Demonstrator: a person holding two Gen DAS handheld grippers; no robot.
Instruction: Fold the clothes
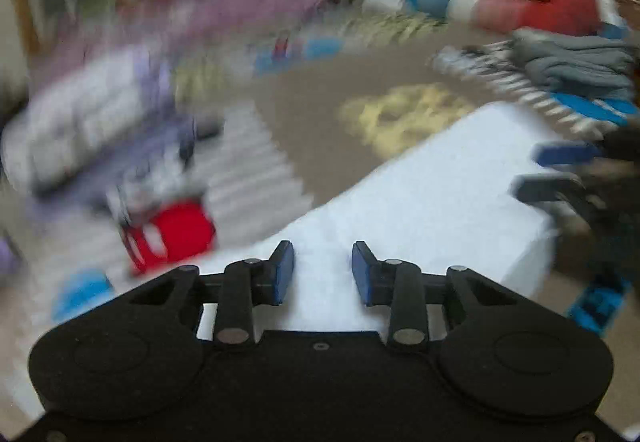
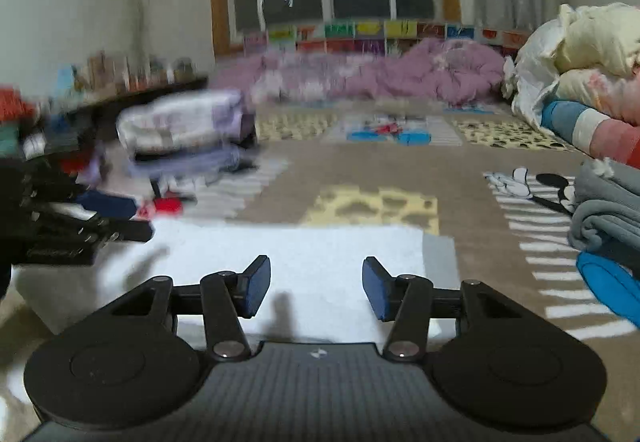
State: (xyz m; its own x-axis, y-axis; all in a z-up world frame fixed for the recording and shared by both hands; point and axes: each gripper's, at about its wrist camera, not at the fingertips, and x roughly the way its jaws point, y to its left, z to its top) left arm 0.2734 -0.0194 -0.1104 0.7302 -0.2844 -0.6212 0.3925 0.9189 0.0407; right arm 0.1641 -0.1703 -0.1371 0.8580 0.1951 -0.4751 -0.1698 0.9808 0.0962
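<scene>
The white cloth (image 2: 288, 254) lies flat on the patterned floor mat (image 2: 360, 166) as a smooth rectangle with straight edges, directly ahead of both my tongs. My left tongs (image 1: 323, 272) are open and empty above its near part. My right tongs (image 2: 316, 288) are likewise open, holding nothing. Folded grey garments (image 2: 612, 210) are stacked at the right; a blurred folded pile (image 2: 184, 130) sits at the left
</scene>
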